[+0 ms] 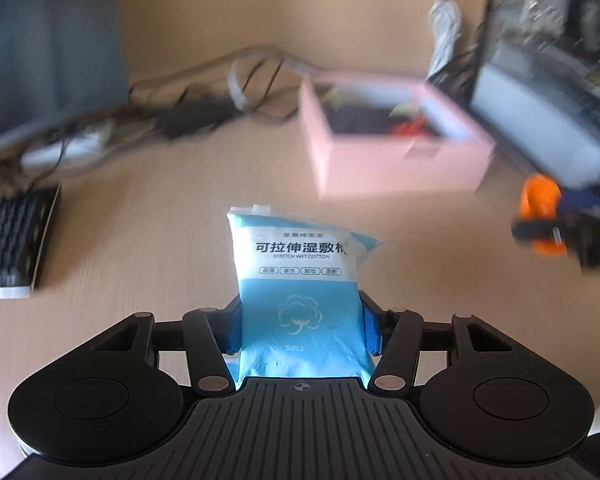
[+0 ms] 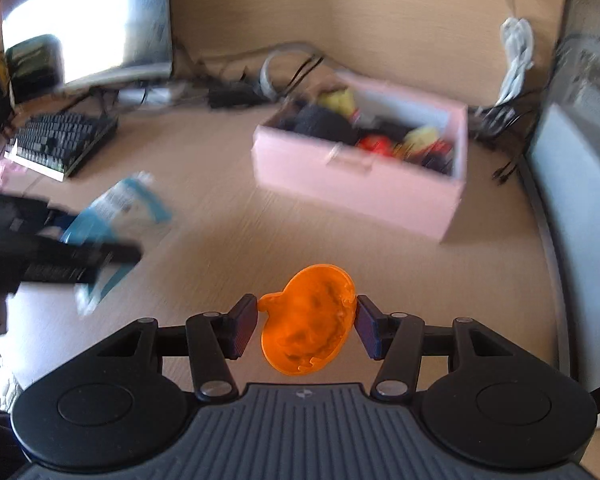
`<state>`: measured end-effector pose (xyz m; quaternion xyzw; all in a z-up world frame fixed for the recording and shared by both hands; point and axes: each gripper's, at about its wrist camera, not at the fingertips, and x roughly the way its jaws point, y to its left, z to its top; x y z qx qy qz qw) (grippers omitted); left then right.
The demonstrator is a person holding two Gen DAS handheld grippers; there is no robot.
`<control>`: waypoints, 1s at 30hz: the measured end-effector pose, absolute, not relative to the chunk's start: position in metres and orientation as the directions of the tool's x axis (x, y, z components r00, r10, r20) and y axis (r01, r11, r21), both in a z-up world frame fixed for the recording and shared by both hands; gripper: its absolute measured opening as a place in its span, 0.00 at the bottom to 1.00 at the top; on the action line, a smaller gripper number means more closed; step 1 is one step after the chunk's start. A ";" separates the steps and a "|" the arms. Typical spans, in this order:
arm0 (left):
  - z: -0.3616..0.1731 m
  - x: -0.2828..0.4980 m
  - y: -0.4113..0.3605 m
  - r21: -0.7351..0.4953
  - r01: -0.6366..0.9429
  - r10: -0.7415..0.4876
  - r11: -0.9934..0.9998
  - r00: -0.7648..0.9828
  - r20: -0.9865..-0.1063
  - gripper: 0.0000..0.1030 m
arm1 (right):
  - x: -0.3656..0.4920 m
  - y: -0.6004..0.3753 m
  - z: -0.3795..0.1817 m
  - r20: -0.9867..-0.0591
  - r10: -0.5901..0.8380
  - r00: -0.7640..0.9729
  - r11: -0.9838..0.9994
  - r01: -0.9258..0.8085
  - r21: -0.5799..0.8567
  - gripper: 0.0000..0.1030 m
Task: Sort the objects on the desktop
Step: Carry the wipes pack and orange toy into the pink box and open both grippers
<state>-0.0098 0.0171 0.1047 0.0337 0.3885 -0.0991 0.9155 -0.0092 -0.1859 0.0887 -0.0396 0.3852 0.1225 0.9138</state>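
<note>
My left gripper (image 1: 300, 328) is shut on a blue and white pack of wet cotton pads (image 1: 298, 280) and holds it above the desk. My right gripper (image 2: 306, 326) is shut on a flat orange plastic piece (image 2: 308, 318), also above the desk. A pink open box (image 1: 388, 140) with several items inside stands beyond both grippers; it also shows in the right wrist view (image 2: 360, 176). In the right wrist view the left gripper (image 2: 60, 248) with its blue pack (image 2: 112, 208) is at the left. In the left wrist view the right gripper with the orange piece (image 1: 540, 212) is at the right.
A black keyboard (image 1: 16, 240) lies at the left, also in the right wrist view (image 2: 60, 144). A tangle of cables and a black adapter (image 1: 196, 112) runs along the back wall. A monitor (image 2: 88, 20) stands back left. A grey appliance (image 1: 548, 100) stands at the right.
</note>
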 end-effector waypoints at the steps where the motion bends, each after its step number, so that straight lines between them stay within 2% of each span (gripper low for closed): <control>1: 0.115 -0.007 0.014 -0.016 0.218 -0.167 0.976 0.697 -0.698 0.57 | -0.008 -0.192 0.102 -0.691 0.189 0.698 0.971 -0.239 0.024 0.52; 3: 0.136 0.003 0.008 -0.026 0.240 -0.199 0.970 0.734 -0.650 0.57 | -0.004 -0.206 0.133 -0.623 0.174 0.763 0.979 -0.204 0.023 0.51; 6: 0.162 0.031 -0.004 -0.111 0.279 -0.287 0.954 0.741 -0.606 0.57 | -0.003 -0.223 0.177 -0.505 0.143 0.851 0.988 -0.151 0.026 0.51; 10: 0.174 0.077 -0.029 -0.202 0.321 -0.377 0.925 0.710 -0.595 0.57 | -0.005 -0.232 0.199 -0.426 0.094 0.900 0.995 -0.104 0.001 0.51; 13: 0.174 0.110 -0.057 -0.215 0.375 -0.427 0.902 0.694 -0.580 0.57 | -0.005 -0.237 0.192 -0.436 0.078 0.897 0.997 -0.076 0.021 0.51; 17: 0.163 0.149 -0.090 -0.237 0.402 -0.463 0.884 0.690 -0.557 0.58 | -0.002 -0.243 0.174 -0.494 0.034 0.869 0.999 -0.021 0.030 0.51; 18: 0.158 0.158 -0.095 -0.244 0.405 -0.469 0.881 0.689 -0.552 0.60 | -0.001 -0.244 0.169 -0.513 0.026 0.858 0.999 -0.009 0.035 0.51; 19: 0.151 0.167 -0.101 -0.238 0.413 -0.472 0.879 0.685 -0.554 0.68 | 0.001 -0.247 0.166 -0.530 0.018 0.848 0.999 0.002 0.037 0.51; 20: 0.145 0.173 -0.104 -0.229 0.416 -0.468 0.880 0.678 -0.568 0.72 | 0.004 -0.247 0.161 -0.548 0.010 0.837 0.999 0.011 0.036 0.51; 23: 0.127 0.177 -0.094 -0.249 0.381 -0.449 0.890 0.645 -0.618 0.77 | 0.015 -0.245 0.148 -0.586 -0.002 0.811 0.999 0.025 0.030 0.51; 25: 0.121 0.168 -0.079 -0.245 0.360 -0.430 0.900 0.641 -0.636 0.85 | 0.022 -0.243 0.142 -0.598 -0.006 0.801 0.999 0.027 0.027 0.51; 30: 0.114 0.141 -0.039 -0.198 0.305 -0.355 0.931 0.647 -0.675 0.90 | 0.058 -0.240 0.132 -0.607 0.021 0.794 0.999 0.011 0.049 0.51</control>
